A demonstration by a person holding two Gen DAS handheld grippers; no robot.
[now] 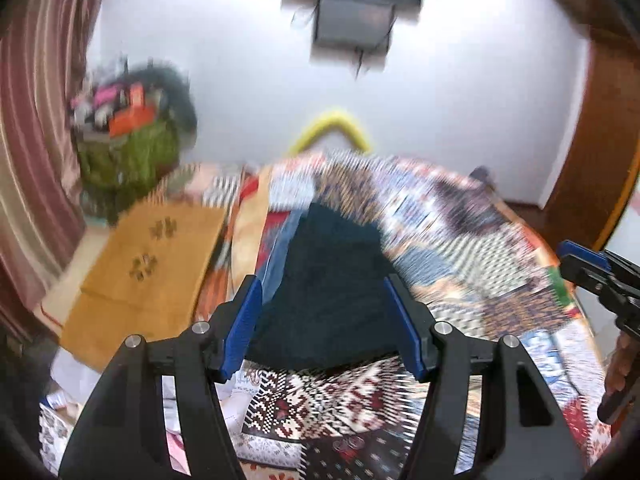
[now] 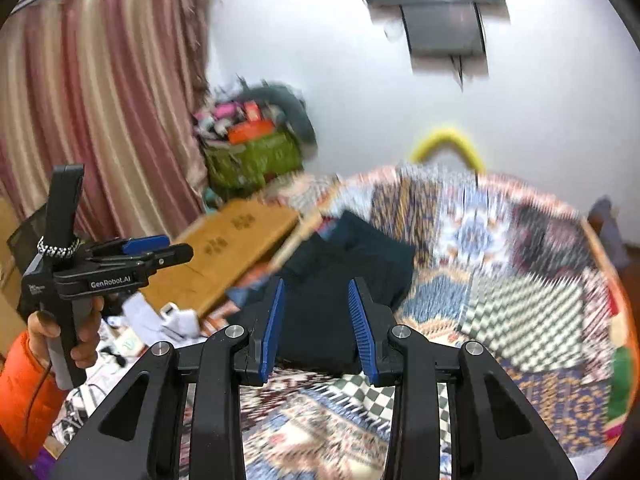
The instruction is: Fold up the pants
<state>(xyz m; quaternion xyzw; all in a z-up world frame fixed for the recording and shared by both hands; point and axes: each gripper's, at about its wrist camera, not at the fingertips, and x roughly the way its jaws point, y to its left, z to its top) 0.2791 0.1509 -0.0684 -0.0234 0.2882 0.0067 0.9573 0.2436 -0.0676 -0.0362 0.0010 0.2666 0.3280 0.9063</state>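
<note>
Dark navy pants (image 1: 332, 280) lie folded on a patchwork bedspread (image 1: 460, 248), with a strip of blue denim along their left edge. My left gripper (image 1: 322, 284) is open and empty, held above the near end of the pants. My right gripper (image 2: 316, 286) is open and empty, also above the pants (image 2: 340, 280). The left gripper also shows in the right wrist view (image 2: 160, 252), held in a hand at the left. The right gripper shows at the right edge of the left wrist view (image 1: 592, 268). Both views are motion-blurred.
A tan board (image 1: 152, 268) lies at the bed's left side. A green basket of clutter (image 1: 128, 148) stands by the striped curtain (image 1: 36, 140). A yellow curved object (image 1: 332, 124) rises behind the bed. A wooden door (image 1: 600, 140) is at right.
</note>
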